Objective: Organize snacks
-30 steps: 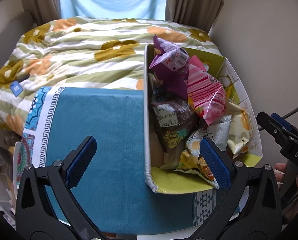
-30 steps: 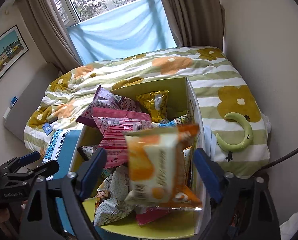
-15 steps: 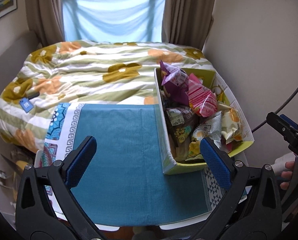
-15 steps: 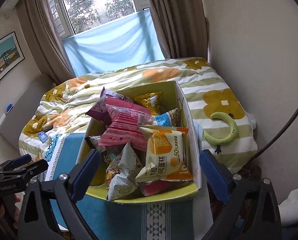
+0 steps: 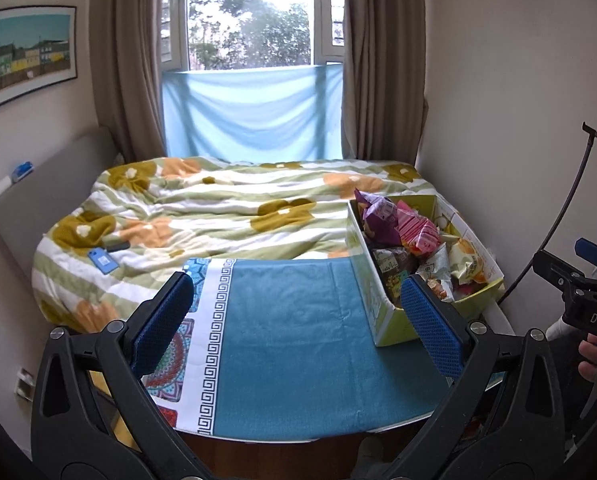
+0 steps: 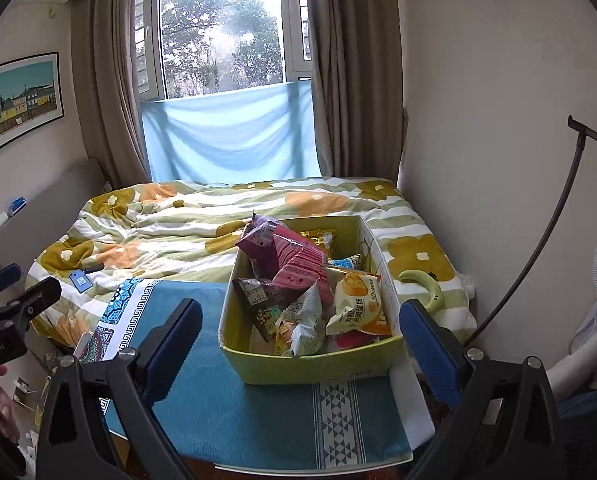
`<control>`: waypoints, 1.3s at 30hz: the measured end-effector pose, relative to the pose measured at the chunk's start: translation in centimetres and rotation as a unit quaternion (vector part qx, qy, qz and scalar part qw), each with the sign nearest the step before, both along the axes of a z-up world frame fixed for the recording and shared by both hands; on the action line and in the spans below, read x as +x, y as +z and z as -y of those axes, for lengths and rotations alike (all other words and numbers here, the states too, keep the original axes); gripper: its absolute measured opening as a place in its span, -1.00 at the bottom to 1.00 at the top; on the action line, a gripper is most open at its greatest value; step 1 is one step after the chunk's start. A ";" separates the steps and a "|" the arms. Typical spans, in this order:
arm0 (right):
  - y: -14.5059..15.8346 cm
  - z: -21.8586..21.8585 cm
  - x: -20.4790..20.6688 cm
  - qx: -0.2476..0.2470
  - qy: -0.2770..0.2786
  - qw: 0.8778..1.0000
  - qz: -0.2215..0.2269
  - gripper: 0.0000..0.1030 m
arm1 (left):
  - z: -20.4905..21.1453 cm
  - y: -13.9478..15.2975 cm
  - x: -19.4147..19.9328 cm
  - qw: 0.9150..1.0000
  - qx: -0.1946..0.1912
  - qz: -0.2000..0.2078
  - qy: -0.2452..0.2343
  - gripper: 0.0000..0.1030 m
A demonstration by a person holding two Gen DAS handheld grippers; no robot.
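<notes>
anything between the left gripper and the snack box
Nothing: only bare teal tablecloth separates the open left gripper from the snack box, as the left wrist view shows.

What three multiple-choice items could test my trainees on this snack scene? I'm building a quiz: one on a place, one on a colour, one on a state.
1. Where does the snack box stand?
A. on the teal cloth
B. on the quilt
C. on the floor

2. What colour is the box?
A. red
B. yellow-green
C. black

3. How is the right hand-held gripper?
A. shut on a packet
B. not in view
C. open, empty

Answers: 1 A, the cloth lies under the box; 2 B, its walls are yellow-green; 3 C, the blue pads stand wide apart with nothing between.
</notes>
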State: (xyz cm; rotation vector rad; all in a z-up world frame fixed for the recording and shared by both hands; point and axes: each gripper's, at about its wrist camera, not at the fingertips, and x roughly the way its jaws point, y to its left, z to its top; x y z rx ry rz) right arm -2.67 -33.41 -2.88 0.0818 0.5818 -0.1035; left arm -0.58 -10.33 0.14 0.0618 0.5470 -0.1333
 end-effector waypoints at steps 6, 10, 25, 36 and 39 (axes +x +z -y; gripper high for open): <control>0.0 -2.4 -2.4 -0.005 0.002 1.000 0.004 0.91 | -1.5 -0.4 -2.6 1.000 0.002 0.004 0.009 0.99; 0.0 -3.4 -3.2 -0.006 0.003 1.000 0.007 0.91 | -1.9 -0.4 -3.3 1.000 0.004 0.008 0.010 0.99; -0.1 -4.6 -3.5 -0.007 0.010 1.000 0.011 0.91 | -1.7 -0.3 -3.6 1.000 0.000 0.013 0.015 0.99; -0.3 -4.4 -3.2 -0.007 0.012 1.000 0.007 0.91 | -1.4 -0.2 -3.2 1.000 -0.006 0.012 0.015 0.99; -0.4 -4.2 -3.2 -0.005 0.012 1.000 0.005 0.91 | -1.4 -0.2 -3.1 1.000 -0.007 0.012 0.014 0.99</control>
